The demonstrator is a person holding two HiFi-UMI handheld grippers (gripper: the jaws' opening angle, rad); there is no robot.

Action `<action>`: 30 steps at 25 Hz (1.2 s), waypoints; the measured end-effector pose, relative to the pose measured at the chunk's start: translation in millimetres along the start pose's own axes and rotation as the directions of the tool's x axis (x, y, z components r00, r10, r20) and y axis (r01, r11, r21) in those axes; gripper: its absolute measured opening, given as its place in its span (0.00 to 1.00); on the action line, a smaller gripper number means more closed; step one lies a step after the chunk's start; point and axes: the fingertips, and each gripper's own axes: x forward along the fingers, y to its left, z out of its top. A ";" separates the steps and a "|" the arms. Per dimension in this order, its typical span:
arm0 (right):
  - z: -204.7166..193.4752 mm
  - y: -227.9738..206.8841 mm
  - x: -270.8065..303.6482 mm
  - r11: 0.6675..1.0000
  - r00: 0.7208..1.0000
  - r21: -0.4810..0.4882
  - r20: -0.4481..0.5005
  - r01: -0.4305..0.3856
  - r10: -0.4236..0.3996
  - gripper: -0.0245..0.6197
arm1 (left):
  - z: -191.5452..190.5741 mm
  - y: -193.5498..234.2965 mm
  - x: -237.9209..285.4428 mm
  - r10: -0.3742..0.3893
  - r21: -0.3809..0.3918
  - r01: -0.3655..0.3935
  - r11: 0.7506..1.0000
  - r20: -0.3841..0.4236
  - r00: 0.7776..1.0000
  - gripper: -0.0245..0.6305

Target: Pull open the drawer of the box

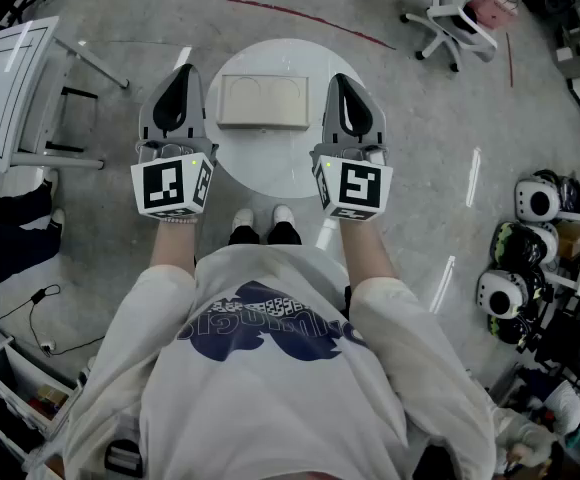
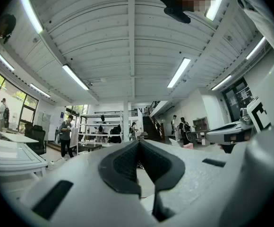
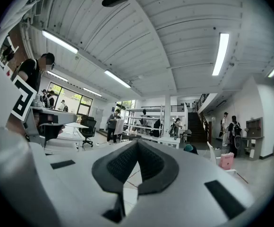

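Note:
A flat beige box (image 1: pixel 263 101) lies on the round white table (image 1: pixel 270 173) in the head view, its drawer closed. My left gripper (image 1: pixel 181 71) hangs at the table's left rim, beside the box and apart from it. My right gripper (image 1: pixel 344 78) hangs at the table's right rim, also clear of the box. Both grippers are held level and point away from me, so their own views show the room and ceiling, not the box. The left gripper (image 2: pixel 138 143) has its dark pads (image 2: pixel 123 164) together with nothing between them. The right gripper (image 3: pixel 137 143) is shut and empty too.
A white desk frame (image 1: pixel 10 88) stands to the left and an office chair (image 1: pixel 452 13) at the back right. Several helmets (image 1: pixel 530 238) lie on the floor at the right. The person's shoes (image 1: pixel 260 226) stand at the table's near edge. People and shelves show far off in the gripper views.

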 end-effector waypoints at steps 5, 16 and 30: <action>-0.9 3.2 6.8 1.000 1.000 -0.004 -0.005 -0.002 0.002 0.03 | -0.9 6.0 5.0 -0.001 0.000 0.001 1.000 -0.001 1.000 0.05; -4.6 0.6 7.7 0.998 1.000 0.068 0.007 -0.019 0.018 0.03 | -9.2 13.7 4.8 0.002 -0.041 -0.003 0.999 -0.028 1.000 0.05; -49.7 -40.7 1.0 0.951 0.996 0.299 -0.069 0.072 -0.054 0.29 | -98.9 49.6 0.9 -0.062 -0.231 -0.017 0.973 -0.328 0.943 0.22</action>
